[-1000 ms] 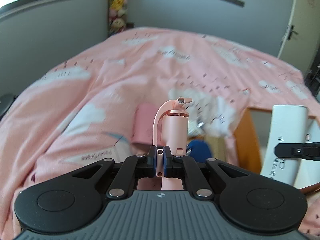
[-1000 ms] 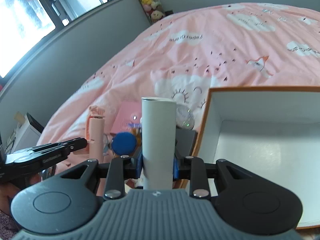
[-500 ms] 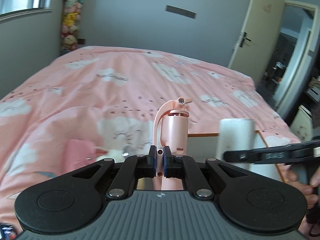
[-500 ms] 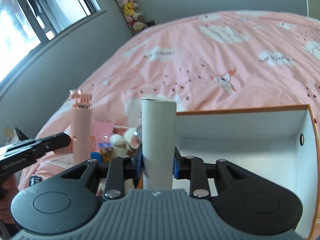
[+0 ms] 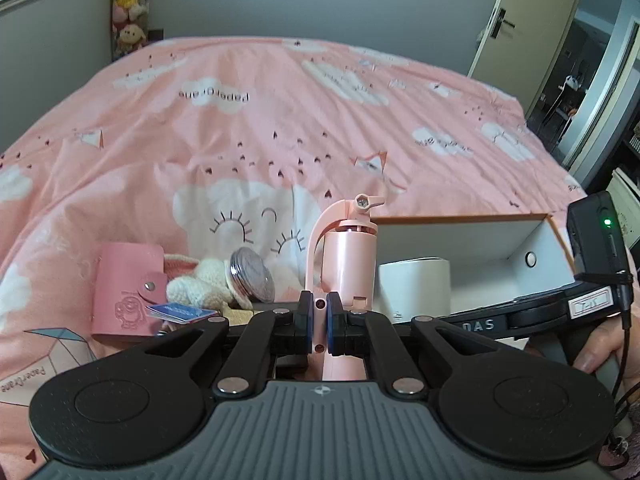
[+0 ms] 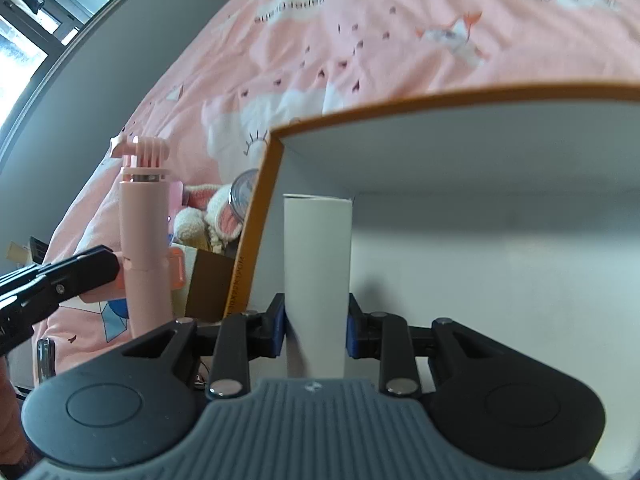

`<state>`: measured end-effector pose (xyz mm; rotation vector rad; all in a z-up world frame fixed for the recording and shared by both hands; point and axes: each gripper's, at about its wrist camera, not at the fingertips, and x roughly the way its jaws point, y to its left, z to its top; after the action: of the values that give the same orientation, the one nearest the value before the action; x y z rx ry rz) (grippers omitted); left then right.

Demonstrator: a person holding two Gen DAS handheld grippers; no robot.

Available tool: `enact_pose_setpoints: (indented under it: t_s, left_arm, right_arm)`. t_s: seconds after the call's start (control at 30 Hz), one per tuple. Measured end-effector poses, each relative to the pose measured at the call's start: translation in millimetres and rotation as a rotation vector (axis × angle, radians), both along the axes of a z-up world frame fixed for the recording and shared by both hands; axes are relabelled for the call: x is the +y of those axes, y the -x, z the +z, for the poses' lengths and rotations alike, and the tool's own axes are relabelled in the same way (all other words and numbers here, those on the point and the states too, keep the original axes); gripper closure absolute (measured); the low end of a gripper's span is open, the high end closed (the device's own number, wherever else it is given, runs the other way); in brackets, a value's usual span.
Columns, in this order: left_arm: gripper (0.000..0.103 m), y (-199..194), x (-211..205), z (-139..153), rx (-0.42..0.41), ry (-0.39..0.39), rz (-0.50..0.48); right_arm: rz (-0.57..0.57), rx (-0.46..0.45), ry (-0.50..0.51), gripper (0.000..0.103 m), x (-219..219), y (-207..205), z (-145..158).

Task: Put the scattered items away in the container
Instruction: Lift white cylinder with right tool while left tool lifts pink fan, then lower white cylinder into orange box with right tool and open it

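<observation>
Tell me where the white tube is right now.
The white tube stands upright, clamped in the right gripper, inside the open box near its left wall; the left wrist view shows its top just right of the pink selfie stick.

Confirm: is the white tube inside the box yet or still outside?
Inside. The right gripper holds the white tube upright past the box's orange rim, against its white interior.

Home bedroom: bed (image 5: 280, 120) with pink duvet, plush toys (image 5: 128, 0)

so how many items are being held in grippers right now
2: the pink selfie stick in the left gripper, outside the box; the white tube in the right gripper, inside it.
</observation>
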<state>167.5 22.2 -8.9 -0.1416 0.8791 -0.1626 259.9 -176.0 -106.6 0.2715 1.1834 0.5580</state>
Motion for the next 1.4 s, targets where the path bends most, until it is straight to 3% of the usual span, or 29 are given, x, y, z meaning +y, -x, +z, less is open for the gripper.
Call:
enact_pose_setpoints:
  t_s: [0.37, 0.6, 1.03, 1.4]
  left_arm:
    - [0.096, -15, -13, -14, 0.062, -0.046, 0.0]
    - [0.096, -16, -16, -13, 0.068, -0.05, 0.0]
    - [0.096, -10, -14, -6, 0.045, -0.043, 0.005]
    - [0.096, -8, -12, 7, 0.019, -0.032, -0.002]
  right_arm:
    - [0.015, 0.107, -0.014, 0.072, 7, -18, -39]
    - [0.024, 0.137, 0.038, 0.064, 9, -17, -41]
    - [0.006, 0.115, 0.147, 0.063, 1, -19, -37]
    - [-0.008, 0.168, 0.113, 0.061, 3, -30, -52]
